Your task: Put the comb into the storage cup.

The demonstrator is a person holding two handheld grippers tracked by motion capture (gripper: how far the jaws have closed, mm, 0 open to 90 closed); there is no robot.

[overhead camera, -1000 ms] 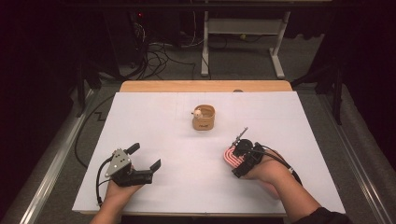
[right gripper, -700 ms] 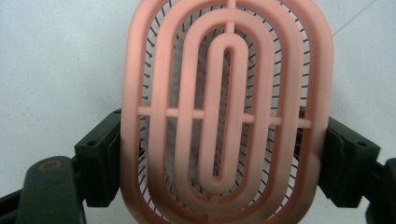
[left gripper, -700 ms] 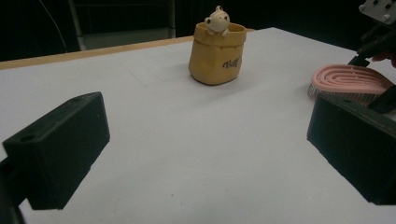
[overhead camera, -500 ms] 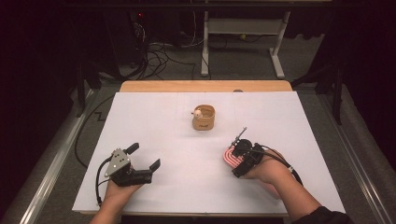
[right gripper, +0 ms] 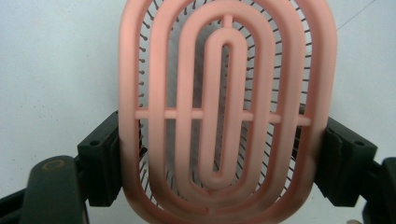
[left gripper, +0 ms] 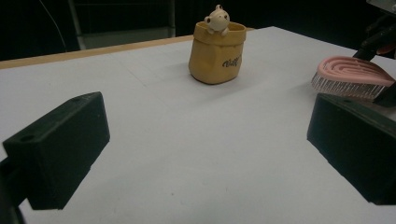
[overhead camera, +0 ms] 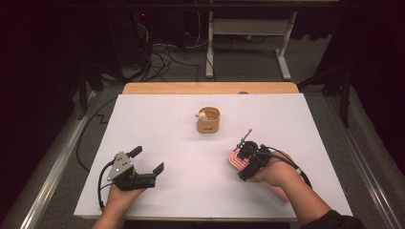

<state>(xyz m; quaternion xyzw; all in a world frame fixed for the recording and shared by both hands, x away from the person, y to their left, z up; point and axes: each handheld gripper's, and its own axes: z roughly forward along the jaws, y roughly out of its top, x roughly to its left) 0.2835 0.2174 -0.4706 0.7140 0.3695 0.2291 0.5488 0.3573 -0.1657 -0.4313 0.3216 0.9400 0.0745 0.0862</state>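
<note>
Altogether one pink hairbrush (right gripper: 227,112), one tan pot (overhead camera: 208,120), two claws (overhead camera: 145,164)

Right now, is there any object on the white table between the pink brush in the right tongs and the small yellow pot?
Nothing visible stands between them. The pink plastic vented hairbrush, gripped in the right tongs, and the small yellow bag-shaped pot are separated by bare white table. The open left tongs sit off to the side.

Evenly lit from above on the white table (overhead camera: 157,119); dark, murky beyond its edges. Soft, faint shadows, no glare. Slightly grainy throughout. Blurred up close on the pink hairbrush (right gripper: 228,112).
</note>
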